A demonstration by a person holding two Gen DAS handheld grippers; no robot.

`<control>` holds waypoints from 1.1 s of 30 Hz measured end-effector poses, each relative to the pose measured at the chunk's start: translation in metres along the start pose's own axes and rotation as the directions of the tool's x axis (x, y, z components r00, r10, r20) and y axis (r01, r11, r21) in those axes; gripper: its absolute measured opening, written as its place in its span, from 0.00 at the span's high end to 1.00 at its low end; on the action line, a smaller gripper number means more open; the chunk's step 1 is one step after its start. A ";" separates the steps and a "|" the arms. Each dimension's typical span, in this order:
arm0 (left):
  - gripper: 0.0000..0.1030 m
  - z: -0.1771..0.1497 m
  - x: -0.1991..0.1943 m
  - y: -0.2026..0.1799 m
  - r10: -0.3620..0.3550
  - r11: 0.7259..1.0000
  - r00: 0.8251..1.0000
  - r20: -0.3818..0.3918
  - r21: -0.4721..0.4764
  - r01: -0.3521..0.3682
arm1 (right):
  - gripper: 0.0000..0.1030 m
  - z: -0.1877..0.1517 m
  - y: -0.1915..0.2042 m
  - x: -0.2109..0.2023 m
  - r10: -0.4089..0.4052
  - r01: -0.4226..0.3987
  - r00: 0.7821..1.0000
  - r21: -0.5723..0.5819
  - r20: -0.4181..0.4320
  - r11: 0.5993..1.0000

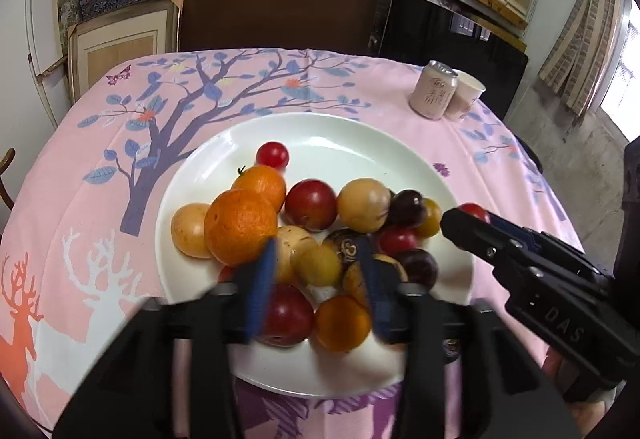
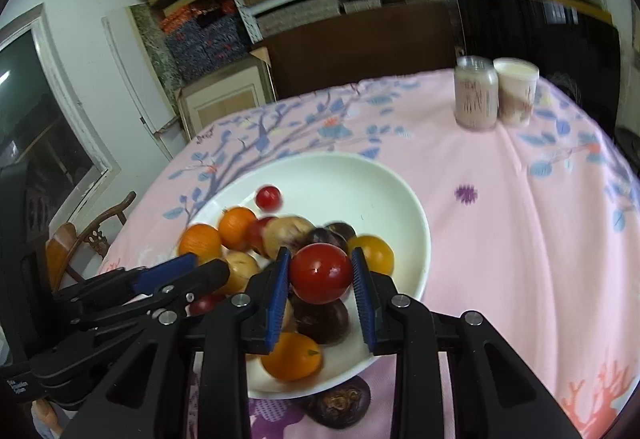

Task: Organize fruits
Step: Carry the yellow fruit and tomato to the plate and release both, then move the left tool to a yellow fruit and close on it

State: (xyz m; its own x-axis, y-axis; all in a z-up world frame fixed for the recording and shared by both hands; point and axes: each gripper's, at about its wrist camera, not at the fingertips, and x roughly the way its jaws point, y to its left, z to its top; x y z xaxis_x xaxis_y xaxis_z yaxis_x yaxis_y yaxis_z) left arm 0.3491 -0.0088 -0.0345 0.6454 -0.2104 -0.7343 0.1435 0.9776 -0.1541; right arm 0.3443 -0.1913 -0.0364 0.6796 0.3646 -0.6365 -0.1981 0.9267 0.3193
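Two claws: both hang over the white plate (image 1: 208, 159) of mixed fruit on the pink-clothed surface (image 2: 500, 239).
Right claw (image 2: 321, 275): a red plum (image 2: 320, 273) sits between its blue pads; contact looks light, a gap showing on one side, so the hold seems loose.
Left claw (image 1: 318, 263): parted and empty above the pile, nothing pressed between its blue pads (image 1: 262, 287).
Fruit: oranges (image 1: 240, 227), red and dark plums and yellow fruits heaped on the plate; a small red one (image 1: 272, 154) lies apart toward the far rim.
Stray: a dark mangosteen (image 2: 338, 405) rests on the cloth just off the plate's near rim.
Risk: the plum could slip and roll into the heap, scattering round fruit over the rim.
Risk: the left claw descending may nudge an orange off.
Bystanders: a can (image 1: 433, 90) and paper cup (image 1: 466, 95) stand well apart.
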 end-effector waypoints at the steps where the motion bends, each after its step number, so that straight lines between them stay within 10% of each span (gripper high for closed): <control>1: 0.49 -0.001 0.000 0.000 -0.013 1.000 1.000 -0.001 -0.003 0.013 | 0.56 -0.001 -0.002 0.001 0.014 -0.014 1.000 0.009 0.001 1.000; 4: 0.35 -0.001 -0.007 0.002 0.002 1.000 1.000 0.018 -0.006 -0.002 | 0.35 -0.001 -0.010 -0.005 0.007 -0.009 0.999 0.037 0.040 0.999; 18: 0.24 -0.069 -0.081 -0.019 0.034 0.995 0.994 0.106 0.087 -0.043 | 0.13 -0.031 -0.034 -0.076 -0.011 -0.011 0.980 0.111 0.200 0.994; 26: 0.24 -0.176 -0.118 -0.049 -0.001 0.973 0.997 0.074 0.229 -0.016 | 0.11 -0.070 -0.067 -0.100 -0.018 -0.025 0.983 0.224 0.185 0.974; 33: 0.24 -0.193 -0.115 -0.063 0.000 0.950 0.999 0.038 0.313 -0.012 | 0.11 -0.076 -0.071 -0.096 0.012 -0.052 0.988 0.251 0.157 0.967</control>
State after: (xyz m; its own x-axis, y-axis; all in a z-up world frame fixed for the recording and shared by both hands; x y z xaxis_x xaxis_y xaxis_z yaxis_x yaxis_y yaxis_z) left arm 0.1208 -0.0447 -0.0676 0.6734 -0.2106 -0.7087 0.3634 0.9291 0.0693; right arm 0.2395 -0.2854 -0.0507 0.7796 0.3569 -0.5145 -0.0491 0.8540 0.5180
